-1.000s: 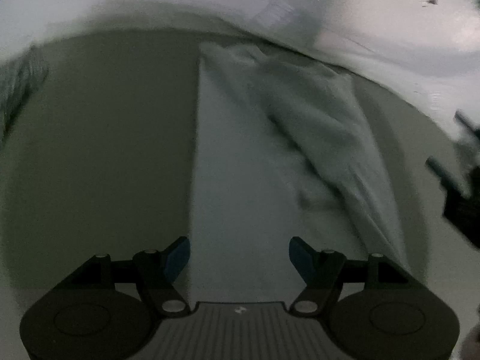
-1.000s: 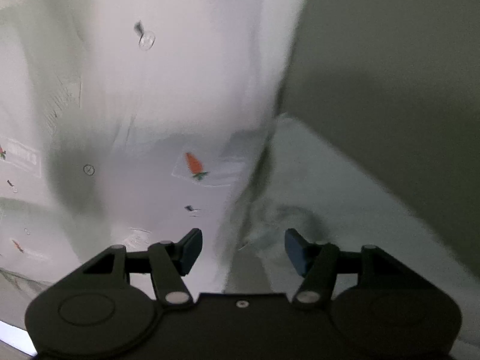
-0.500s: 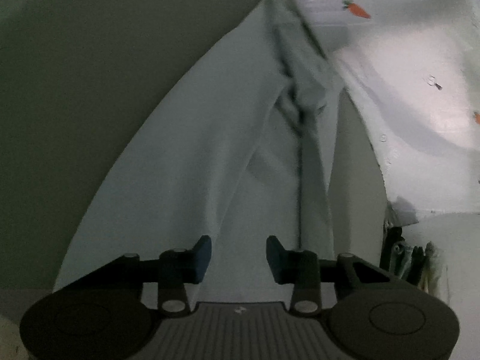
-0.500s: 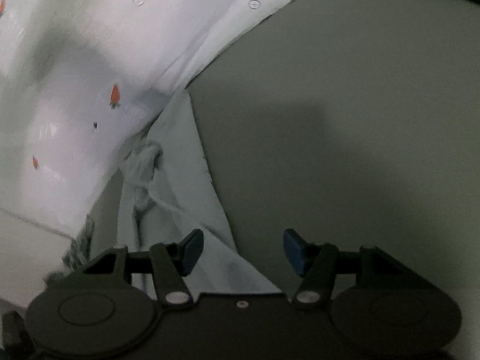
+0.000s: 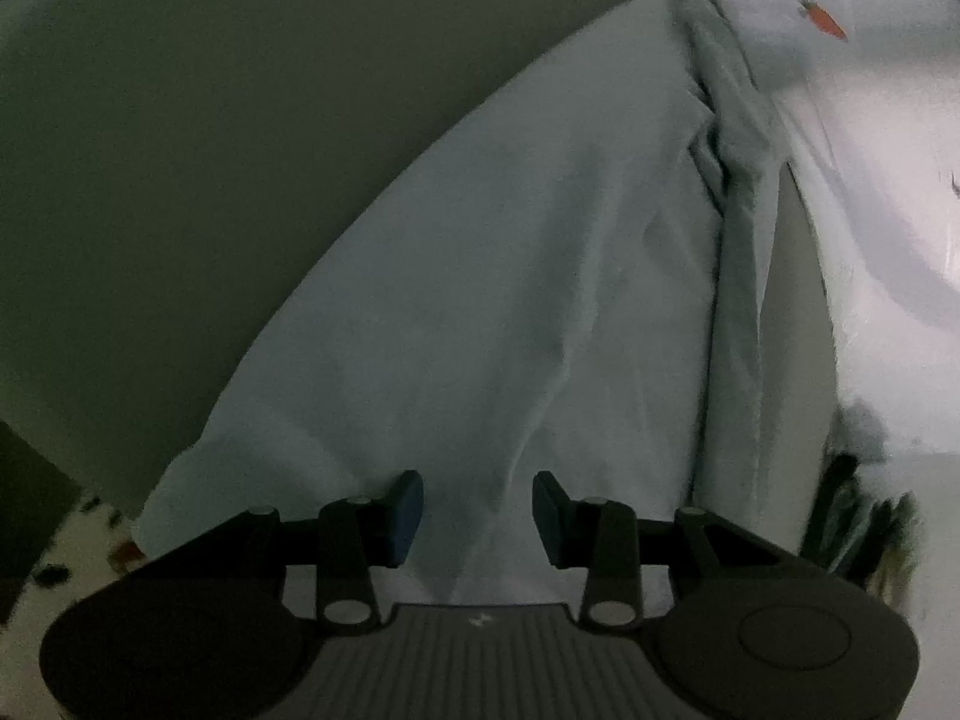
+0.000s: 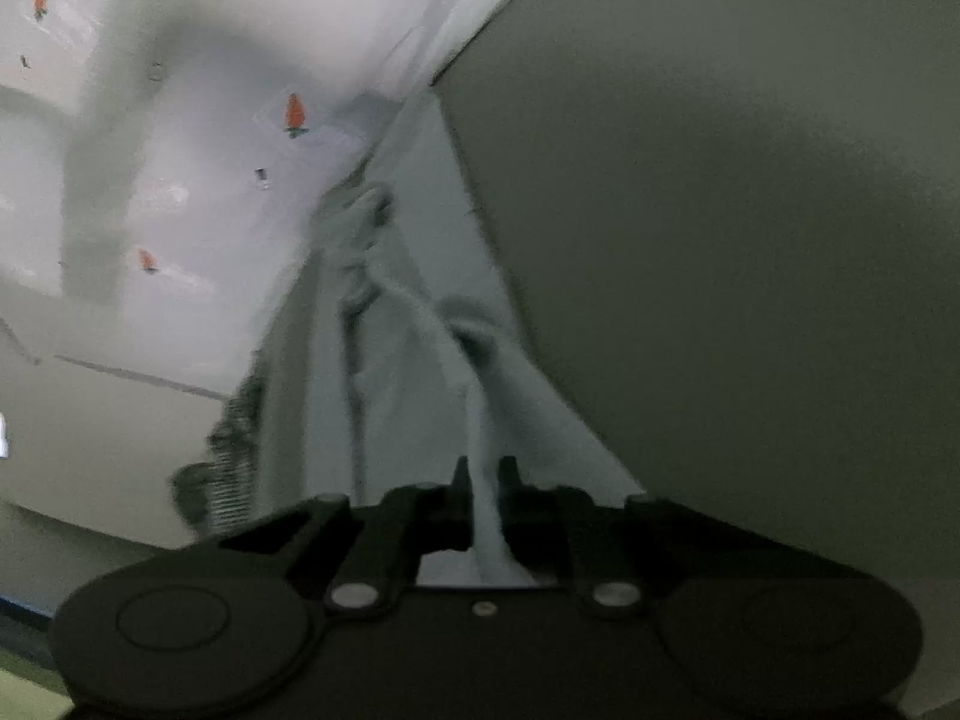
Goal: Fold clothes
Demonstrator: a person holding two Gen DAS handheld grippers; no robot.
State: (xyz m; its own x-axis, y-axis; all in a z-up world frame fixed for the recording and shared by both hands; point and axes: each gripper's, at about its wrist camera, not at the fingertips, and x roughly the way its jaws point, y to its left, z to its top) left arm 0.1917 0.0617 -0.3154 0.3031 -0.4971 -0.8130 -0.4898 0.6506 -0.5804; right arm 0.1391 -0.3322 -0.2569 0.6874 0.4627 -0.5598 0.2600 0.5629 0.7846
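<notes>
No brand, label or legible writing shows anywhere; the only markings are small orange carrot prints (image 6: 293, 111) scattered over a white printed sheet (image 6: 180, 198) that fills the left of the right wrist view and the upper right of the left wrist view.

The dim picture is mostly a plain grey-green matte surface (image 5: 240, 138), smooth and bare, which the cloth lies on. The white carrot sheet borders it. At the lower left edge of the left wrist view is a pale speckled strip with dark flecks, too blurred to identify.

The pale blue-grey cloth garment (image 5: 510, 300) lies spread on the grey-green surface, running away from both grippers, with a bunched, twisted ridge along its edge beside the white sheet.

The left gripper (image 5: 478, 507) hovers over the garment's near end, jaws partly apart, the blue pads not pressing on cloth.

The right gripper (image 6: 483, 495) has its jaws drawn narrow, pinching a raised fold of the same garment between the pads.
</notes>
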